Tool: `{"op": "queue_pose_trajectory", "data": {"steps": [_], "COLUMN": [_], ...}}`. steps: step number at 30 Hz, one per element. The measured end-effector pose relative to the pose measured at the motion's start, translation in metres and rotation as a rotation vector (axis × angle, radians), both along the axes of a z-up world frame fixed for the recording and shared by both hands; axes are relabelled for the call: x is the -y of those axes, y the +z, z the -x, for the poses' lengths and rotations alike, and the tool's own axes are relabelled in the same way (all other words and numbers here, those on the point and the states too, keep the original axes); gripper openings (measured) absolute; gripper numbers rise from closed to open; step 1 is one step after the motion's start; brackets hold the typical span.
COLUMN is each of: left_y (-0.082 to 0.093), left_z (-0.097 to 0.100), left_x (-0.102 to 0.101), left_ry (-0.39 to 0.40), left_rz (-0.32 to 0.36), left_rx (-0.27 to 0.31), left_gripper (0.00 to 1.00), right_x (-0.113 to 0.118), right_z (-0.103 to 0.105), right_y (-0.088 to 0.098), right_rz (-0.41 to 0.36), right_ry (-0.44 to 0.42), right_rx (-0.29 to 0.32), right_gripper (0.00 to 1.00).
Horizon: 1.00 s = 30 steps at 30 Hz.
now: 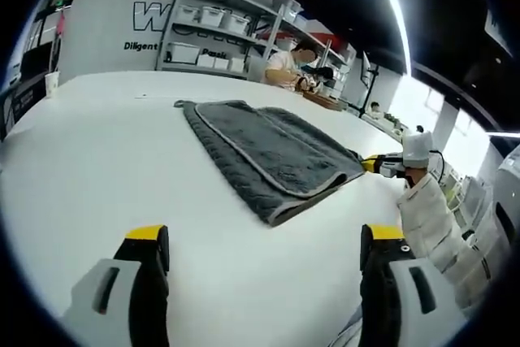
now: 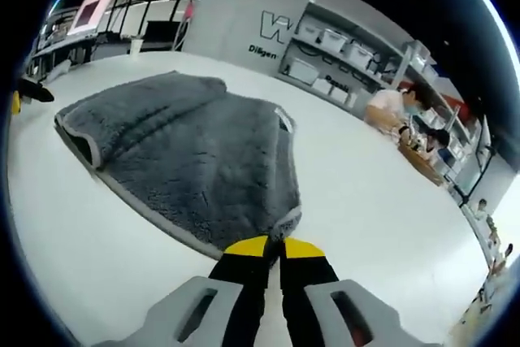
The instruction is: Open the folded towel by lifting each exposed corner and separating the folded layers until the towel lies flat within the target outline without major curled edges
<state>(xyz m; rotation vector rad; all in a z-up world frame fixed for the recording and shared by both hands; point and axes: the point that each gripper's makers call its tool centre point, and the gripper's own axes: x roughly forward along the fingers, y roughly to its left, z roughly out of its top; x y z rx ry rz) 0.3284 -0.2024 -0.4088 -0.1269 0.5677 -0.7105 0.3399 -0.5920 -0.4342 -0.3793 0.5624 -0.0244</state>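
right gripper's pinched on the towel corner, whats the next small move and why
Probably lift the right gripper and peel that corner back over the towel. Its jaws look shut on the near corner, the grey layers are still folded on the white table, and the left gripper is open, away from the cloth.

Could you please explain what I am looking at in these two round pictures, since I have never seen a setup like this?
A person holds a two-jaw gripper in each hand, and a fisheye camera rides on each one, looking forward along its jaws. In the left gripper view, the left gripper hovers open over a white table, where a folded grey towel lies. The right gripper reaches in from the right to the towel's near corner. The right gripper view looks along that same gripper: its yellow-tipped jaws are closed at the towel corner, apparently pinching it. Behind are shelves with bins and a seated person.
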Motion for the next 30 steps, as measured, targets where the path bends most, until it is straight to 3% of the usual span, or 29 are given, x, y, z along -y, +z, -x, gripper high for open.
{"op": "queue_pose_trajectory", "data": {"steps": [5,10,12,17,23,30], "left_y": [0.001,0.003,0.003,0.003,0.005,0.01], "left_z": [0.0,-0.002,-0.002,-0.002,-0.001,0.002], "left_x": [0.001,0.0,0.0,-0.001,0.0,0.003], "left_ry": [-0.004,-0.001,-0.003,-0.005,-0.003,-0.009], "left_rz": [0.0,0.0,-0.004,-0.015,-0.025,-0.038], "left_rx": [0.0,0.008,0.008,0.012,0.016,0.024], "left_gripper": [0.96,0.97,0.97,0.97,0.98,0.98], "right_x": [0.01,0.029,0.034,0.05,0.036,0.024], "right_z": [0.0,-0.002,-0.004,-0.029,-0.067,-0.11], "right_y": [0.011,0.031,0.037,0.058,0.07,0.074], "right_rz": [-0.01,-0.024,-0.036,0.005,-0.029,-0.055], "right_ry": [-0.019,-0.039,-0.041,0.022,0.155,0.247], "right_rx": [0.017,0.038,0.048,0.049,0.035,-0.012], "right_gripper": [0.05,0.22,0.24,0.23,0.21,0.17]}}
